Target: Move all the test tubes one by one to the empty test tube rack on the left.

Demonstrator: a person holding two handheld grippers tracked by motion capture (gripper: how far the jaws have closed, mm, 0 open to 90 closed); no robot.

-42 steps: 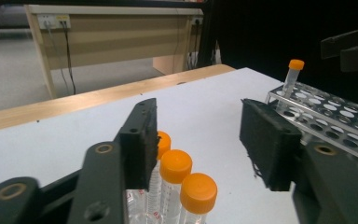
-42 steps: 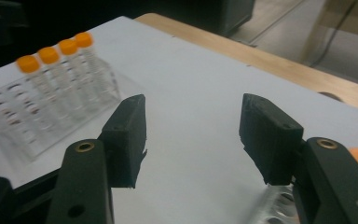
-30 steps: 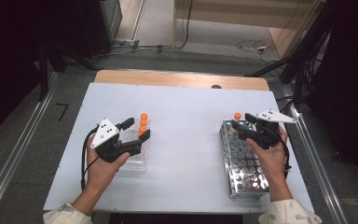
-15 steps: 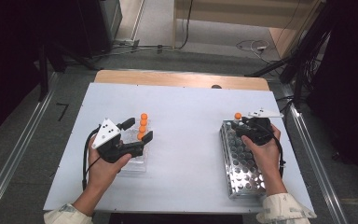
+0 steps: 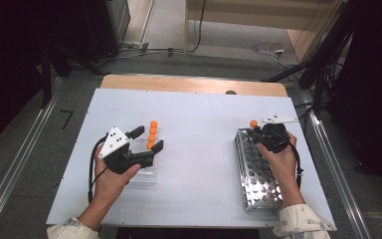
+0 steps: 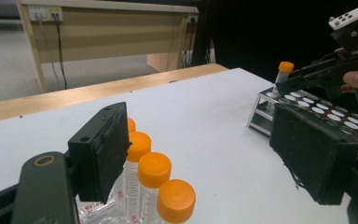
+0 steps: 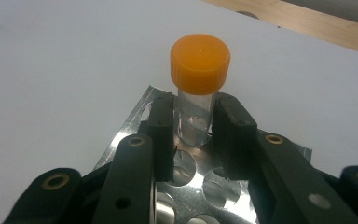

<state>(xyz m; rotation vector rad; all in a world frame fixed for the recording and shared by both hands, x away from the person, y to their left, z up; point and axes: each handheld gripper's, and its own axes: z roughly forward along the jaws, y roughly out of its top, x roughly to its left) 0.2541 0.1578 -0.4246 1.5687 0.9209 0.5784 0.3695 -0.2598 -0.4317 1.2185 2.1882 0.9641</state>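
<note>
- One clear plastic tube with an orange screw cap [image 7: 199, 63] stands upright in a corner hole of the perforated shiny metal rack [image 5: 258, 185], at the rack's far end, on the right side of the table; in the high view it shows as an orange dot [image 5: 253, 123].
- The right gripper [image 7: 193, 126] is clenched on this tube: its two black pads press the clear wall from both sides just below the cap. The jaws have just been closing, with the tube between them.
- The right hand [image 5: 278, 159] holds that gripper over the far part of the metal rack. I count one tube in this rack; the other holes in view show dark.
- One clear plastic rack [image 5: 144, 169] sits on the left side of the white table [image 5: 199, 124], well apart from the metal one.
- Four orange-capped clear tubes [image 6: 154, 170] stand in a row in the plastic rack; the farthest one is partly hidden behind a jaw in the left gripper view.
- The left gripper [image 5: 146, 139] is released: its jaws stand wide apart on either side of that row, and the pads touch none of the tubes.
- The left hand [image 5: 110, 172] holds that gripper just beside the plastic rack.
- Two grippers and two racks in all; five orange caps counted.
</note>
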